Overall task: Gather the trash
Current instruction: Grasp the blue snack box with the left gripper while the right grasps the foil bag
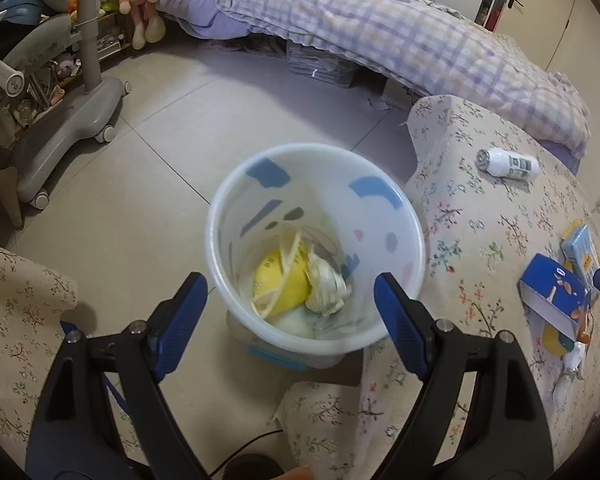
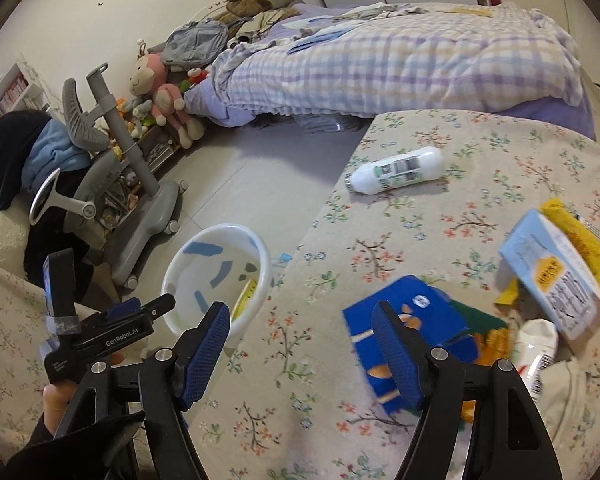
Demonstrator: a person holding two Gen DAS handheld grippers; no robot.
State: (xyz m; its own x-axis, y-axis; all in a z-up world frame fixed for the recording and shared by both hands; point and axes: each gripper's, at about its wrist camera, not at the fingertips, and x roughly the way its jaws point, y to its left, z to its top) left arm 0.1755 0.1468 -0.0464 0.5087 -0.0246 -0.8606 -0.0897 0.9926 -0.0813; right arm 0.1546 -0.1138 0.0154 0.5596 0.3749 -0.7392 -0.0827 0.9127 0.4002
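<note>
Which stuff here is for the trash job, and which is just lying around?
For the job: white bin, blue carton, white bottle, light blue box, yellow wrapper.

Just lying about: stuffed toys, checked blanket, grey chair.

Bin point(image 1: 316, 216) left of table point(image 1: 480, 240) (floor-standing).

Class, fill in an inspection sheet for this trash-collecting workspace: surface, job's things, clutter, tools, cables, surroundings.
Surface: floral cloth over the furniture.
Job's things: white bin on the floor holds yellow wrapper and crumpled paper; white bottle, blue box and wrappers lie on the cloth.
Clutter: plush toys.
Tools: left tool open above the bin; right tool open, empty.
Cables: black cable.
Surroundings: bed, grey chair.
</note>
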